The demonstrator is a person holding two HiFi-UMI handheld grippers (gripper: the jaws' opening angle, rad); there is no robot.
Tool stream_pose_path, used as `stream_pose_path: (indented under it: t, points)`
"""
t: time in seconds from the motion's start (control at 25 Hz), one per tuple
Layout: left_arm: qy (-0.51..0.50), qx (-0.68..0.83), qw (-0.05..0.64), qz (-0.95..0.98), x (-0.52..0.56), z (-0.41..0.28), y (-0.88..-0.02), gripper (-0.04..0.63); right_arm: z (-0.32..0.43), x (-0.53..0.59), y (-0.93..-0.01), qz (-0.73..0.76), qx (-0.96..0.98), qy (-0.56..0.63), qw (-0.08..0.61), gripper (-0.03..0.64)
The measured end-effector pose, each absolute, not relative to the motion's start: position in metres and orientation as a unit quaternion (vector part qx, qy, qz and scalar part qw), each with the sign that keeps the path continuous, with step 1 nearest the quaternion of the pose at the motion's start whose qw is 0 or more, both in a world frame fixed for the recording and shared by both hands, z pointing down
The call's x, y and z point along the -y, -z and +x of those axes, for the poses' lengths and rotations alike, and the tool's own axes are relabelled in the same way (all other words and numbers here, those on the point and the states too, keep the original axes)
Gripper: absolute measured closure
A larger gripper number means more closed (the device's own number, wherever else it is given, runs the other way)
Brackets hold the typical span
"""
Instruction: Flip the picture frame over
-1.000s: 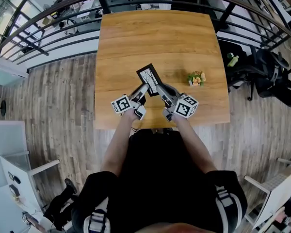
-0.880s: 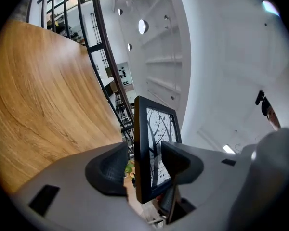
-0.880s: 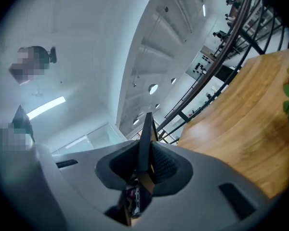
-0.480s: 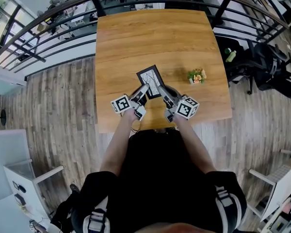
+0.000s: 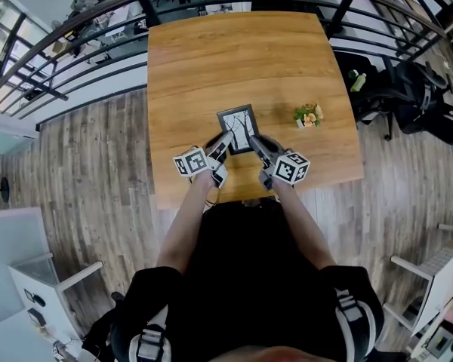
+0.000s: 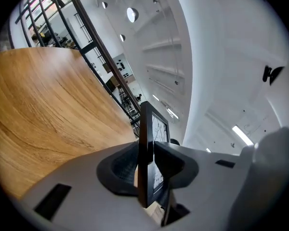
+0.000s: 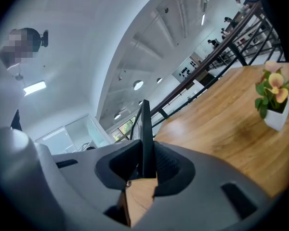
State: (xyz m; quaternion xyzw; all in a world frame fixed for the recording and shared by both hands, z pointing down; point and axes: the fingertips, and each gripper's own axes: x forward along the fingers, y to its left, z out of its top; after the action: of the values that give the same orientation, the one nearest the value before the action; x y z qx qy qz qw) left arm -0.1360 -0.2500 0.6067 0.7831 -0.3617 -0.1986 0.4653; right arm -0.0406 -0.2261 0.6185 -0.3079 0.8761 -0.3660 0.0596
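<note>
A black picture frame (image 5: 238, 128) with a branch drawing facing up sits low over the wooden table (image 5: 211, 59), near its front edge. My left gripper (image 5: 223, 144) holds its near left corner. In the left gripper view the frame (image 6: 145, 129) stands edge-on between the jaws, which have just been closing and now press on both faces. My right gripper (image 5: 256, 145) is shut on the near right corner, and in the right gripper view the frame's thin edge (image 7: 145, 124) is pinched between the pads.
A small potted plant (image 5: 307, 117) with orange flowers stands to the right of the frame, also seen as the plant (image 7: 272, 97). A dark railing (image 5: 98, 21) runs behind the table. Black chairs and bags (image 5: 415, 104) sit off the right side.
The frame has swung from a diagonal tilt to nearly square with the table and has come down a little. The left jaws have closed onto it. The right gripper has sunk with it.
</note>
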Motion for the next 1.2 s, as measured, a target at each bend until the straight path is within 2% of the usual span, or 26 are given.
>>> stream_pose_path:
  t: [0.28, 0.6, 0.8, 1.2]
  points:
    - [0.146, 0.360, 0.500, 0.774, 0.245, -0.130, -0.630, 0.482, -0.036, 0.221, -0.646, -0.361, -0.864, 0.350, 0.006, 0.508]
    - [0.089, 0.357, 0.513, 0.775, 0.234, -0.120, -0.653, 0.483, -0.029, 0.205, -0.674, -0.396, -0.845, 0.358, -0.022, 0.500]
    - [0.044, 0.370, 0.522, 0.767, 0.230, -0.112, -0.679, 0.483, -0.022, 0.199, -0.699, -0.403, -0.840, 0.356, -0.078, 0.495]
    - [0.013, 0.395, 0.533, 0.749, 0.229, -0.095, -0.714, 0.480, -0.007, 0.199, -0.733, -0.410, -0.829, 0.357, -0.134, 0.489]
